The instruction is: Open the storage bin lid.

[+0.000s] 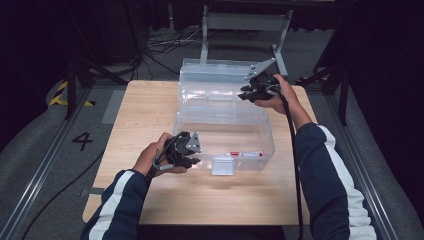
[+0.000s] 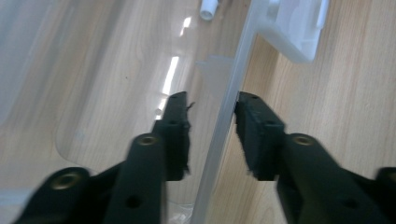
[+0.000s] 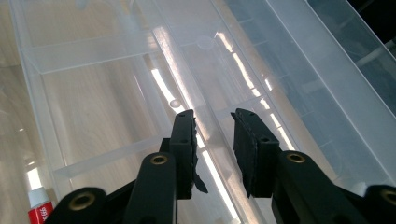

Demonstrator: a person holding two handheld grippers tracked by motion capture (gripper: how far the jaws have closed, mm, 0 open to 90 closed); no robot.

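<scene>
A clear plastic box (image 1: 265, 131) stands open on the wooden table (image 1: 150, 110), with a clear divided tray (image 1: 215, 97) over its back half. A red and white tube (image 1: 245, 154) lies inside near the front wall. My left gripper (image 1: 195, 161) is at the box's front left corner. In the left gripper view it (image 2: 212, 95) is open, its jaws straddling the thin front wall (image 2: 224, 126). My right gripper (image 1: 244, 93) is at the tray's right end. It (image 3: 212, 114) is open over a ridge of the tray (image 3: 116, 88), and the tube (image 3: 39, 210) lies lower left.
A white latch (image 1: 222, 165) hangs on the box's front wall, and it also shows in the left gripper view as the latch (image 2: 294, 28). The lid (image 1: 220, 67) stands up behind the tray. Bare wood lies in front of the box and to its left. Cables and stands crowd the floor behind.
</scene>
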